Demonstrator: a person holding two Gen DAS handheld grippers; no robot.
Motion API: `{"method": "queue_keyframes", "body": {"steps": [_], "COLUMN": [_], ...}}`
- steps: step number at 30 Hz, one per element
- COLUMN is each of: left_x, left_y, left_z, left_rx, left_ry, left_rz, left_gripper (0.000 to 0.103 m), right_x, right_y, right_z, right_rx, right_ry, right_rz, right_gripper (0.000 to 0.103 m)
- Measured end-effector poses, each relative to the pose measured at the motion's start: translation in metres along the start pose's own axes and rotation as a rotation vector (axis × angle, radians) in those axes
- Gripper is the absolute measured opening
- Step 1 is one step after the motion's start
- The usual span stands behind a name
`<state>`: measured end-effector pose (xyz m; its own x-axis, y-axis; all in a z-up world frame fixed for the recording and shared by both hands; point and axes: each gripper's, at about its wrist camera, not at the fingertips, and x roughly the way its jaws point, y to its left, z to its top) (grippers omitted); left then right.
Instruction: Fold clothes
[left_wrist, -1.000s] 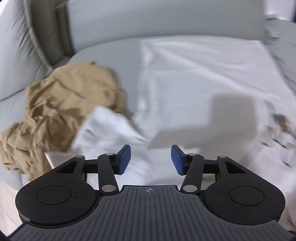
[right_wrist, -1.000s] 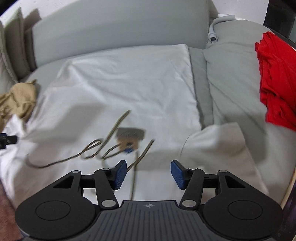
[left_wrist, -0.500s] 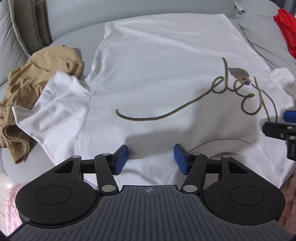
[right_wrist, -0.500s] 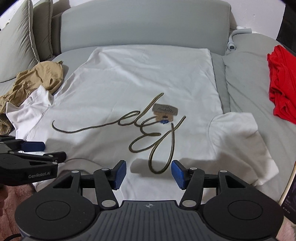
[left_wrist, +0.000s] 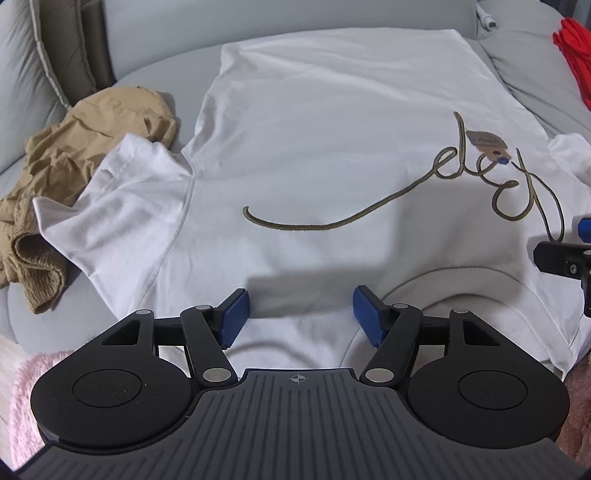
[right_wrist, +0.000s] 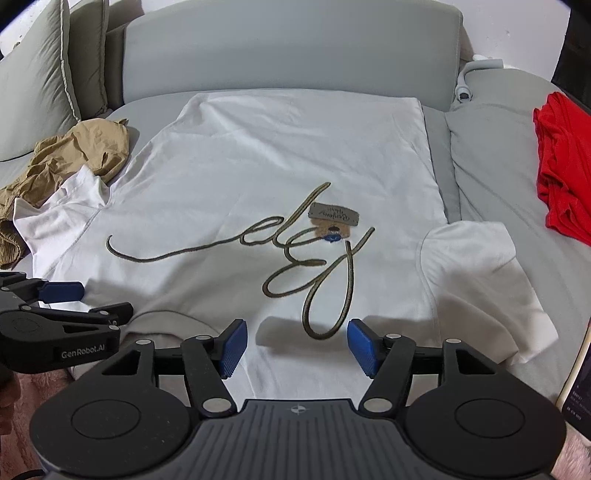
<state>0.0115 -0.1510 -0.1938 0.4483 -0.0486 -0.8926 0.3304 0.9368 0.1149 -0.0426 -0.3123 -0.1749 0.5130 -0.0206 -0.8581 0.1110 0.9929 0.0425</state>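
White T-shirt flat, olive script embroidery

The T-shirt lies spread flat on the sofa seat, ahead of the jaws of both grippers. Its neck opening is just in front and to the right of the left gripper. The left gripper is off to the left of the right gripper. Both have just been opening, with nothing between the jaws. The stitched writing lies ahead of the right jaws, with a small patch on it. One sleeve lies far left, partly on a crumpled garment. The other sleeve lies to the right. Another garment sits far right. A cushion stands behind on the left.
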Motion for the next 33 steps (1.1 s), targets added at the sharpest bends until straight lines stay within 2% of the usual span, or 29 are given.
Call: {"method": "queue_keyframes", "body": {"steps": [20,24,33], "left_x": [-0.003,-0.004,-0.004], "left_y": [-0.005,-0.004,-0.008], "left_z": [-0.004,-0.005,-0.008], "left_rx": [0.011,0.024,0.032], "left_ry": [-0.013,-0.018,-0.038], "left_rz": [0.022,0.026,0.045], "left_gripper": [0.068,0.068,0.068], "right_x": [-0.002,0.006,0.013], "right_y": [-0.005,-0.007,-0.011], "right_z": [-0.006,-0.009,-0.021], "right_rx": [0.023,0.027,0.027], "right_ry": [-0.010,0.016,0.026], "right_rz": [0.000,-0.006,-0.021], "right_gripper": [0.062,0.062,0.069]}}
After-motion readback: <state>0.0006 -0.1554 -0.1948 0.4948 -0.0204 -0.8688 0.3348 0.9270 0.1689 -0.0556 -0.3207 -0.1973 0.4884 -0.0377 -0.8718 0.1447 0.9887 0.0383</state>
